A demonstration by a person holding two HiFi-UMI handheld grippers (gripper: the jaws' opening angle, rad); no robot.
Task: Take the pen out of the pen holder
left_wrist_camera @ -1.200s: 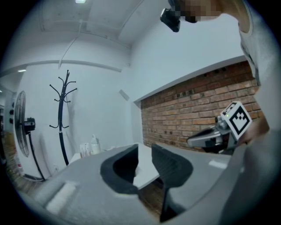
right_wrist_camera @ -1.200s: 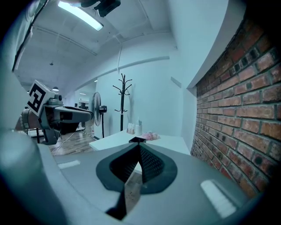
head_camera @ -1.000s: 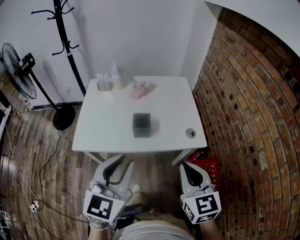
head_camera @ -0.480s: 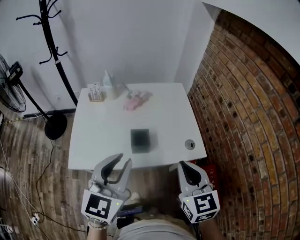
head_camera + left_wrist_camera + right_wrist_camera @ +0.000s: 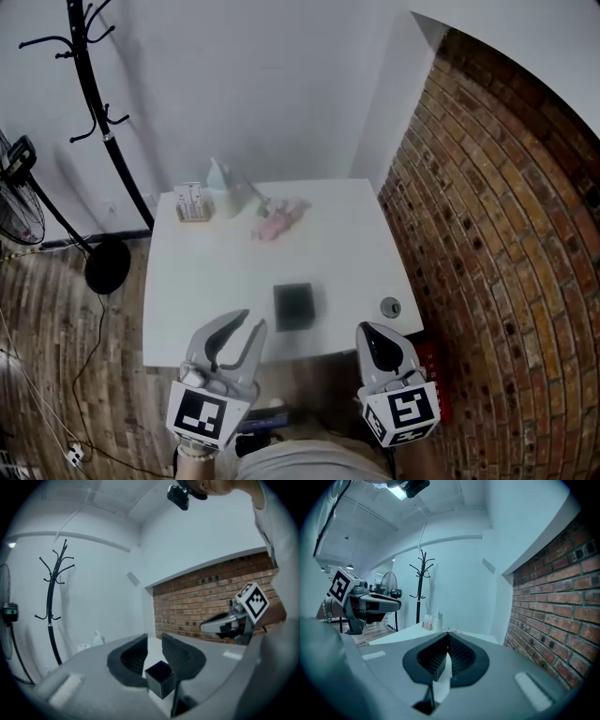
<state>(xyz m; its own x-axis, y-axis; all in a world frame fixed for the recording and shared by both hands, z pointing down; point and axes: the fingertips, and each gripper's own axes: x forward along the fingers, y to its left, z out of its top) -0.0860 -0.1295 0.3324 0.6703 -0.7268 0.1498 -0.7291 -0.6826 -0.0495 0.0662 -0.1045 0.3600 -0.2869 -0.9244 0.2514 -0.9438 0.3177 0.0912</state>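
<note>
On table (image 5: 187, 281), near front edge, holder (image 5: 293, 307) is seen; no pen made out inside. Empty: left gripper (image 5: 253, 322) spread wide, right gripper (image 5: 368, 333) closed. A pen is judged light, stiff, slick; upper shaft to be pinched.

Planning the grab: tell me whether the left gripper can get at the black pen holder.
Probably yes. The left gripper is open, and the pen holder stands near the front edge of the table, nothing between them.
</note>
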